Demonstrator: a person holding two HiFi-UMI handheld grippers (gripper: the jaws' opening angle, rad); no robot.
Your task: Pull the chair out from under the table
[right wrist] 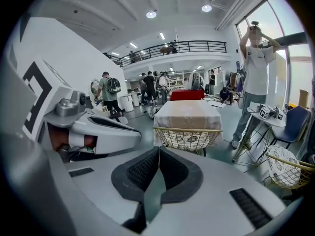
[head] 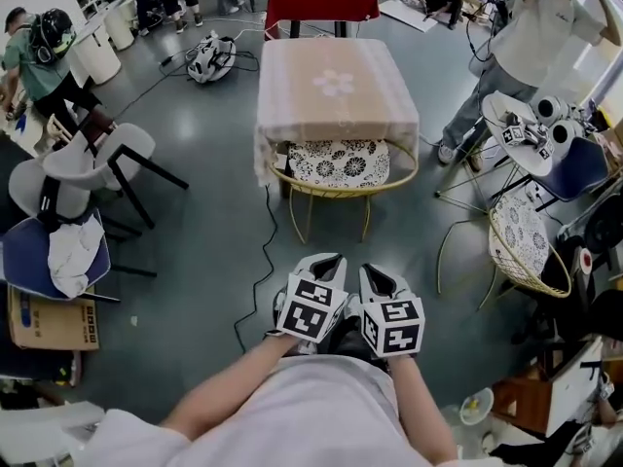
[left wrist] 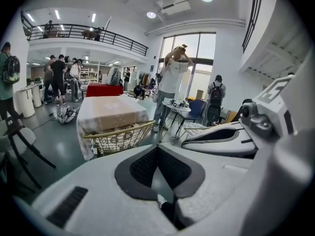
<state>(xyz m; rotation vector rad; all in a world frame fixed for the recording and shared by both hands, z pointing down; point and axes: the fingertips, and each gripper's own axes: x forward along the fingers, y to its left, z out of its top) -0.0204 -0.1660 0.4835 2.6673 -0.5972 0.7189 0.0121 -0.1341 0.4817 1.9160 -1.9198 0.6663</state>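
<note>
A gold wire chair with a black-and-white patterned cushion stands tucked under a small table draped in a pale pink cloth. Its curved back rail faces me, also seen as chair and chair. My left gripper and right gripper hover side by side above the grey floor, well short of the chair, both shut with nothing between the pads. In the gripper views the left gripper and right gripper point toward the chair.
A black cable runs across the floor left of the chair. A second wire chair and a round side table stand to the right, next to a standing person. Grey chairs and a cardboard box lie left.
</note>
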